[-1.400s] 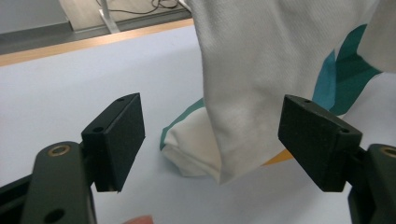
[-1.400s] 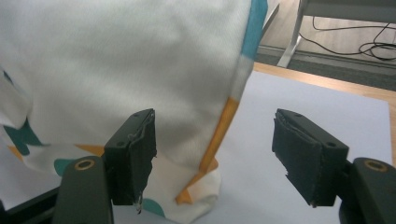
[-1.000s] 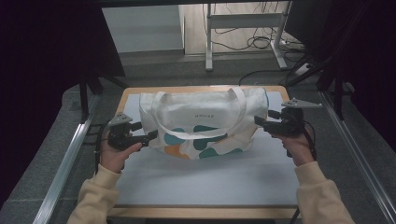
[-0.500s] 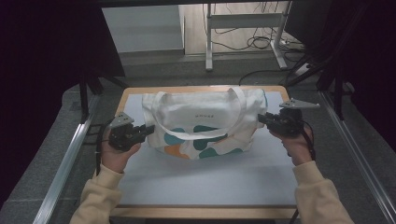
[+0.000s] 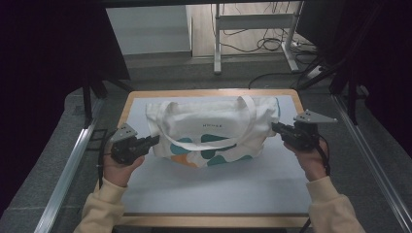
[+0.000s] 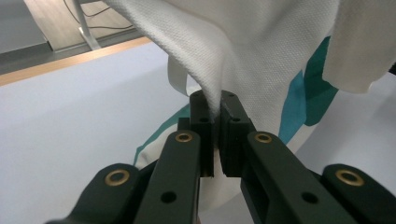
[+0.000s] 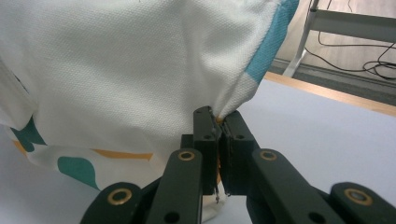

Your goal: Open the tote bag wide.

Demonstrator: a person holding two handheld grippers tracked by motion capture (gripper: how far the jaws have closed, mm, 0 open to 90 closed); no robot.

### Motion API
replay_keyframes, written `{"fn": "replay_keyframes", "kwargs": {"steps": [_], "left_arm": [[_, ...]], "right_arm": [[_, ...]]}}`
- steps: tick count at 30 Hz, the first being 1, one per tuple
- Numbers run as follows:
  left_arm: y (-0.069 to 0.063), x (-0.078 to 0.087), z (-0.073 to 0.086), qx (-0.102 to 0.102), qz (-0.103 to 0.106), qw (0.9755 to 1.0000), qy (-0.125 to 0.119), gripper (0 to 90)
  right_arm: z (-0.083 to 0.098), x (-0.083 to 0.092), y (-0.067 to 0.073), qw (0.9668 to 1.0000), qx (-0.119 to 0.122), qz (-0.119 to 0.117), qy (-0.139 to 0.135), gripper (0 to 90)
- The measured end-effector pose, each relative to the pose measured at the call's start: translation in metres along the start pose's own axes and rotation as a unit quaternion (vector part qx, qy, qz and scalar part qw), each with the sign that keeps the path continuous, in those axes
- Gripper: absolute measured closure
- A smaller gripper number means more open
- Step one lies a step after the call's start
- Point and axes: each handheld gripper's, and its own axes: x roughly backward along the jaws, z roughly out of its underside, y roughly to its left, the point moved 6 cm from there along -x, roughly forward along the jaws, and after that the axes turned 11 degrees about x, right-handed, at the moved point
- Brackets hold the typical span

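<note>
Fabric is now pinched in both claws: my left claw [image 6: 215, 109] has just closed on the left edge of the tote bag [image 5: 214, 128], and my right claw [image 7: 217, 119] has just closed on its right corner. The bag lies flat in the middle of the tabletop [image 5: 218, 189], handles on top. I judge the grasping step is finished; next I should lift both sides together, evenly, so no cloth slips out.
</note>
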Motion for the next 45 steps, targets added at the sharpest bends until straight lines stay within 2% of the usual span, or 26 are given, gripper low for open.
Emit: {"fn": "replay_keyframes", "kwargs": {"steps": [14,28,36,45], "left_arm": [[-0.005,0.003,0.017,-0.004,0.008,1.0,-0.003,86.3],[-0.004,-0.004,0.032,-0.004,0.009,0.9999,0.01,86.4],[-0.005,-0.004,0.039,-0.008,0.009,0.9999,0.01,86.4],[-0.002,-0.012,0.047,0.001,0.012,0.9997,0.022,86.4]], "right_arm": [[0.015,0.005,0.01,0.9999,0.009,-0.007,-0.013,85.5],[0.037,-0.003,0.018,0.9998,0.013,-0.013,-0.001,85.5],[0.046,-0.004,0.02,0.9998,0.006,-0.016,-0.007,85.5],[0.055,-0.011,0.024,0.9998,0.011,-0.017,0.008,85.5]]}}
